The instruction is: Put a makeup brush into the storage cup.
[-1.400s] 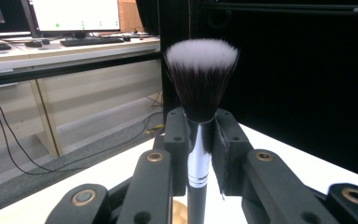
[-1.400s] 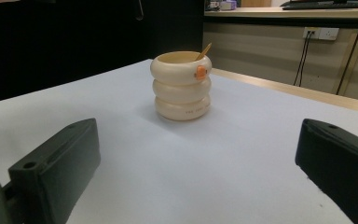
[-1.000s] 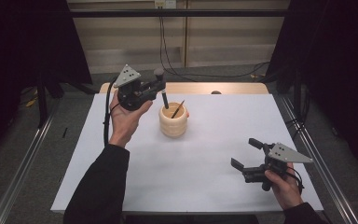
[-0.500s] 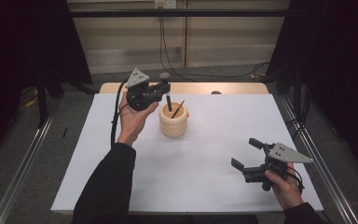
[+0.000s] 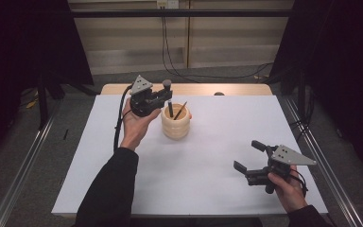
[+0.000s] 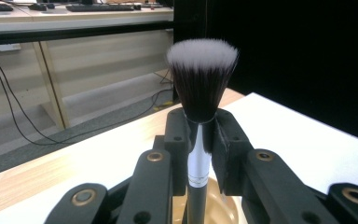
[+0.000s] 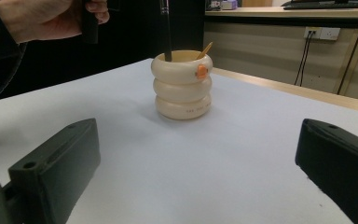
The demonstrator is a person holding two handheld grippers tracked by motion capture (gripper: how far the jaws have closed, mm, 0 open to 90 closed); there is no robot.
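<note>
A cream ribbed cup [image 5: 176, 126] stands on the white table top [image 5: 208, 189], with a thin wooden stick [image 5: 181, 109] leaning in it. My left gripper [image 5: 163, 98] is just left of the cup and above its rim. It is shut on a make-up brush [image 5: 167, 85] held upright, bristles up, with the dark handle reaching down into the cup. In the left gripper view the jaws clamp the brush [image 6: 200, 79] below its bristles, and the cup [image 6: 221, 210] lies underneath. My right gripper [image 5: 248, 155] rests open near the front right, facing the cup [image 7: 182, 88].
A bare wooden strip [image 5: 217, 89] runs along the table's far edge. Metal rails [image 5: 326, 170] flank the table on the floor, and cables [image 5: 170, 56] hang against the back wall. White surface lies between the cup and my right gripper.
My left hand has come down and slightly right toward the cup, sinking the brush handle into it. The right gripper has stayed still.
</note>
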